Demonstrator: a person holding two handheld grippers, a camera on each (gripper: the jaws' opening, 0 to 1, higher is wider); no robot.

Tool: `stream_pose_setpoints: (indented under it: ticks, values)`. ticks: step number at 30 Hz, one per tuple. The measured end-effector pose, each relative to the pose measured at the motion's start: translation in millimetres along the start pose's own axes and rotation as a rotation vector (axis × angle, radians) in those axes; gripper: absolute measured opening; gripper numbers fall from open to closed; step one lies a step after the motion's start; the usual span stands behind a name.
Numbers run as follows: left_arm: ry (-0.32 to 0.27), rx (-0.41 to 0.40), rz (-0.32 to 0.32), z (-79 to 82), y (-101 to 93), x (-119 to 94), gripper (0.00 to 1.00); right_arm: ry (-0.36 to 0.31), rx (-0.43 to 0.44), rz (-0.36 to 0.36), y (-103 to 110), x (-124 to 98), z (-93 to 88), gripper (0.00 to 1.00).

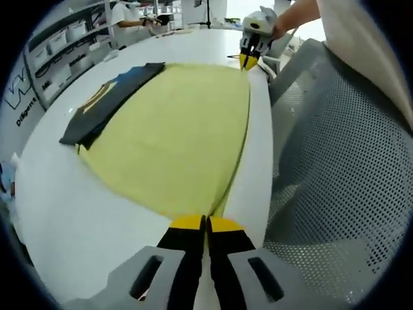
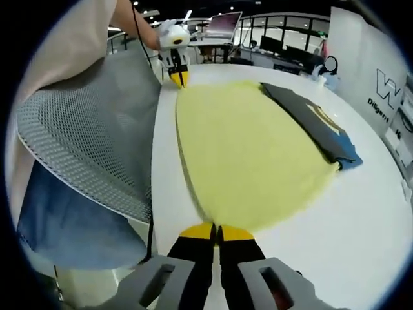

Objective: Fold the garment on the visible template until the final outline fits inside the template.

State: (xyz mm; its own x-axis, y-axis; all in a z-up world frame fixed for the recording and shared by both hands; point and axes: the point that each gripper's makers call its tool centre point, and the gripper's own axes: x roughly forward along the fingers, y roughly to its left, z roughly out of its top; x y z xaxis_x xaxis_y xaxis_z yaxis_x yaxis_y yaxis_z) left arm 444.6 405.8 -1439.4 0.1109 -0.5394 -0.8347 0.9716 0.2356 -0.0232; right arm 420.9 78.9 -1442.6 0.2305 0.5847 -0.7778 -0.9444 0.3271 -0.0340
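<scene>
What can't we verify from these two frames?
- Left gripper grip: jaws shut at the yellow sheet edge, left gripper view; cloth between the tips is hidden by the tips.
- Right gripper: same, right gripper view.
- Dark garment: its underside folds are hidden by its own top layer.
- Wall lettering: cut off by the view's edge.
- White table far end: too small.

Bare worktop (image 1: 77, 213) lies open beside the yellow cloth (image 1: 181, 129); a mesh chair back (image 1: 335, 174) crowds the near edge.
</scene>
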Motion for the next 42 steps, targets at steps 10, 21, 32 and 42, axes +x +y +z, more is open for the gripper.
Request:
stream_pose_setpoints:
  ticks: [10, 21, 32, 42]
  values:
    - [-0.020, -0.033, -0.102, 11.5, -19.3, -16, 0.00, -0.007, 0.039, 0.061, 11, -17, 2.6, 0.00]
    - [-0.078, -0.104, -0.151, 35.9, -5.7, -46, 0.00, -0.046, 0.079, 0.077, -3, -41, 19.2, 0.00]
    - [-0.115, -0.160, -0.121, 64.4, 30.6, -70, 0.00, -0.102, 0.100, 0.044, -42, -60, 44.9, 0.00]
    - [-0.156, -0.161, -0.081, 96.8, 78.8, -89, 0.00, -0.143, 0.083, -0.005, -98, -76, 76.4, 0.00]
